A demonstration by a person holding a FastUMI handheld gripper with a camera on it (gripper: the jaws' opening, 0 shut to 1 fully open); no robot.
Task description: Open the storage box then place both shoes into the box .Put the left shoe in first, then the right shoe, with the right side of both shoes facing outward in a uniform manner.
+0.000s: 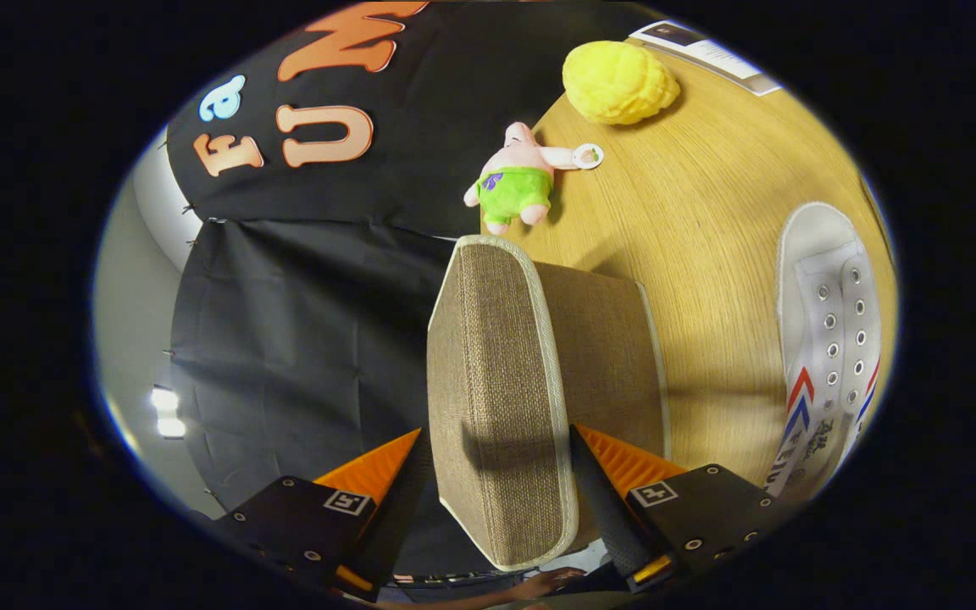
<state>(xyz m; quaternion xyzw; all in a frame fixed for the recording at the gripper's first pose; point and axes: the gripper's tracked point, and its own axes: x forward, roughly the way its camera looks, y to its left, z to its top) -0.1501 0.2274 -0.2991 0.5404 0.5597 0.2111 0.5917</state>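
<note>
Between my two fingers sits the brown woven lid (501, 390) of the storage box, edge-on to the camera, its pale piping running away from me along the fingers' line. My gripper (496, 474) looks clamped on it: one finger presses the broad textured face, the other bears on the far side near the piping, so I judge the lid is grasped and being swung open. Its long axis runs straight ahead of me, and the box's fabric body (607, 356) lies just to the right of it, resting on the wooden table (708, 220).

Next in size, a white lace-up shoe (827, 339) with red and blue stripes lies on the table well right of the box, its length roughly parallel to the lid; whether it is the left or right one I cannot tell. Beyond the fingers, near the table's far rim, sit a yellow plush lump (619, 80) and a small pink plush toy (518, 178) in green shorts, both clear of my path. Nothing stands between box and shoe.
</note>
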